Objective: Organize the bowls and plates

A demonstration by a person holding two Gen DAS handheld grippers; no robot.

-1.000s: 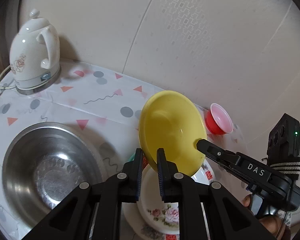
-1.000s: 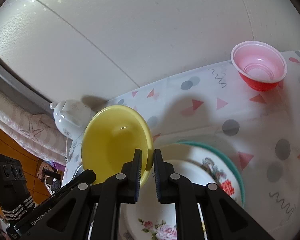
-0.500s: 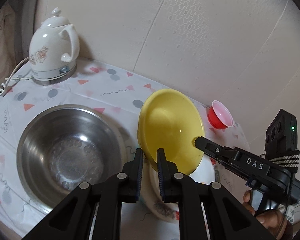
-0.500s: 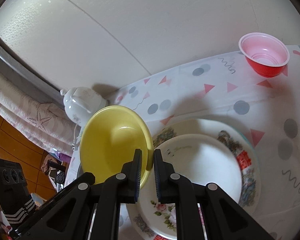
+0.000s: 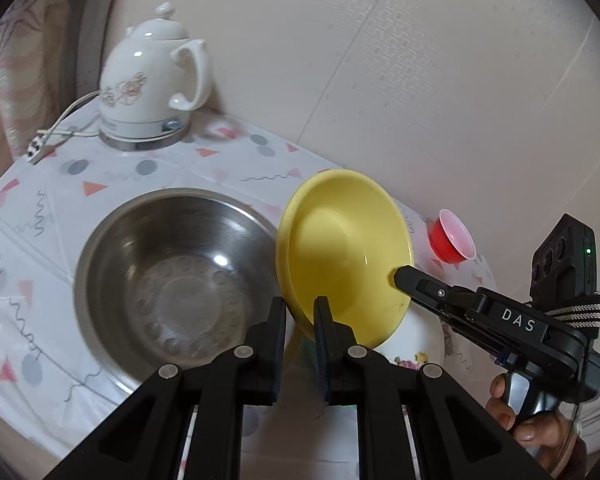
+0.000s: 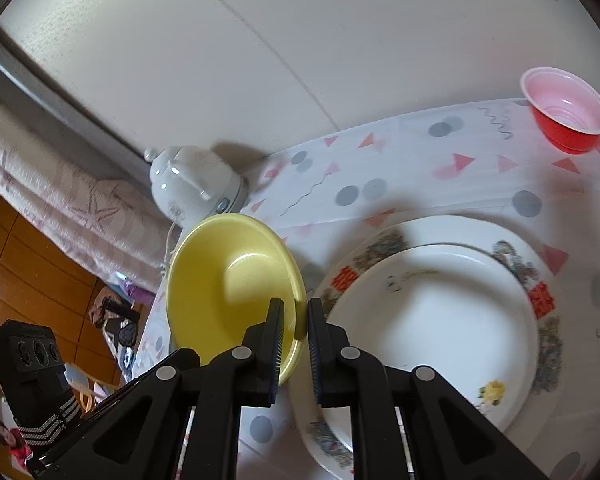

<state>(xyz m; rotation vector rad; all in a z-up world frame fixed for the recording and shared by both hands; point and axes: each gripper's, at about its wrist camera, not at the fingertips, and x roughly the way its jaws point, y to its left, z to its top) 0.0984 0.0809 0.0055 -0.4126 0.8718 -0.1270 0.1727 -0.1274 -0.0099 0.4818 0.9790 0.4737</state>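
A yellow bowl point(image 5: 344, 256) hangs tilted in the air, gripped on two sides of its rim. My left gripper point(image 5: 300, 312) is shut on its lower rim. My right gripper point(image 6: 294, 316) is shut on the opposite rim of the yellow bowl point(image 6: 232, 288), and its finger shows in the left wrist view as well. The bowl hangs between a large steel bowl point(image 5: 140, 256) on the left and a stack of plates on the right. There, a white plate point(image 6: 432, 320) lies on a patterned plate point(image 6: 544, 308).
A white kettle point(image 5: 152, 84) with its cord stands at the back left by the wall. A red cup point(image 6: 564, 116) sits at the back right. A patterned cloth point(image 5: 220, 160) covers the round table. A person's hand point(image 5: 540, 432) holds the right gripper.
Both grippers carried the yellow bowl leftward, off the plate stack and toward the steel bowl. More of the steel bowl and kettle shows in the left wrist view.
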